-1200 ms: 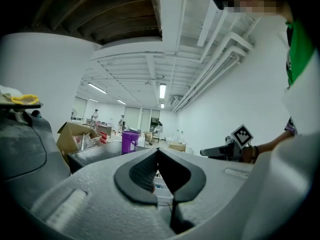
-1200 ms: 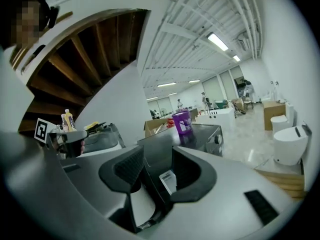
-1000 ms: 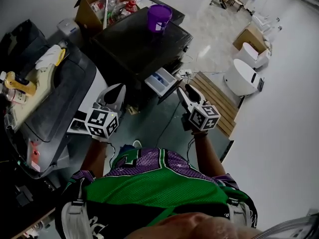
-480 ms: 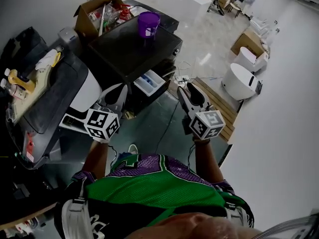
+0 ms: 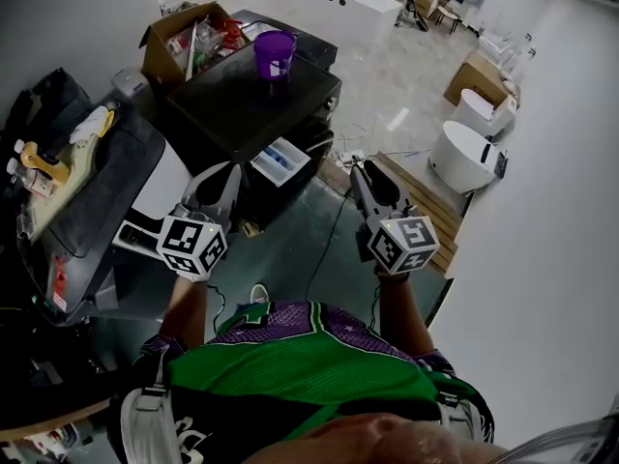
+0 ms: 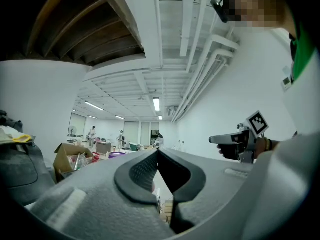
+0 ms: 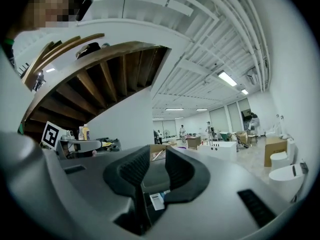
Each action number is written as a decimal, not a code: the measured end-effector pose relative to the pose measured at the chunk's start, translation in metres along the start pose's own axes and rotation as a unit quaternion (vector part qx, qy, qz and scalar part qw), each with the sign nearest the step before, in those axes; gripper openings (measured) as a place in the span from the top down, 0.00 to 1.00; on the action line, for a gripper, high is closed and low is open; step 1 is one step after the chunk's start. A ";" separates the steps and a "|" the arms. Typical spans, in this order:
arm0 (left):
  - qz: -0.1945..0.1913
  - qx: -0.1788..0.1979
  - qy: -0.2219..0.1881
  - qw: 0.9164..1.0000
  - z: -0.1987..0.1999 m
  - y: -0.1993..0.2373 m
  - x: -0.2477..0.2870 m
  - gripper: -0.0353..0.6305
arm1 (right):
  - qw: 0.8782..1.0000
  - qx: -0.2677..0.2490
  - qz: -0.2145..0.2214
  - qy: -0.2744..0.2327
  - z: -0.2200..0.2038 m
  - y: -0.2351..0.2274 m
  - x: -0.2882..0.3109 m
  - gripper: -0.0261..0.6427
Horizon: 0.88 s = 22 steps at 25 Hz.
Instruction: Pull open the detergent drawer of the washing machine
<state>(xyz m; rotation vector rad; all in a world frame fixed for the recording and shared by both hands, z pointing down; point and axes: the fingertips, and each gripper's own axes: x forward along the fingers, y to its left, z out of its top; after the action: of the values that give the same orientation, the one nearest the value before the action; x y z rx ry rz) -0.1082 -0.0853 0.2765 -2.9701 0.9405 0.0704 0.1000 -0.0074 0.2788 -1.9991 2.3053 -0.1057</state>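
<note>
The dark washing machine [image 5: 251, 104] stands ahead of me in the head view. Its white detergent drawer [image 5: 281, 160], blue inside, sticks out of the front, pulled open. My left gripper [image 5: 221, 174] hovers to the left of the drawer, apart from it. In the left gripper view its jaw tips meet, so the left gripper [image 6: 158, 154] is shut on nothing. To the right of the drawer, also clear of it, my right gripper [image 5: 365, 170] is held level. In its own view the right gripper [image 7: 157, 156] has its jaws closing with a gap and nothing between them.
A purple cup [image 5: 275, 54] sits on the washing machine, with an open cardboard box [image 5: 189, 37] behind it. A grey machine [image 5: 106, 182] with bottles [image 5: 39, 162] on it stands at the left. At the right are a wooden pallet [image 5: 426, 201] and white round units [image 5: 464, 158].
Both grippers have drawn back from the washing machine and risen. The right jaws have narrowed. The drawer stays pulled out.
</note>
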 end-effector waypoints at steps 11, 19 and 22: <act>0.009 -0.001 0.003 1.000 -0.005 -0.011 -0.007 0.93 | 1.000 0.003 0.010 -0.005 0.000 0.000 -0.010 0.90; 0.013 -0.003 0.006 1.000 -0.009 -0.006 -0.011 0.93 | 0.999 0.007 0.024 -0.020 -0.001 0.008 -0.005 0.95; 0.014 -0.006 0.007 1.000 -0.011 -0.001 -0.010 0.93 | 1.000 -0.006 0.017 -0.019 -0.001 0.010 -0.002 0.96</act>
<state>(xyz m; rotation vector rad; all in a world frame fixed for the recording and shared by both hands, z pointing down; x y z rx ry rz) -0.1153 -0.0788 0.2879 -2.9725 0.9879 0.0546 0.0902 -0.0042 0.2786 -1.9495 2.3211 -0.0512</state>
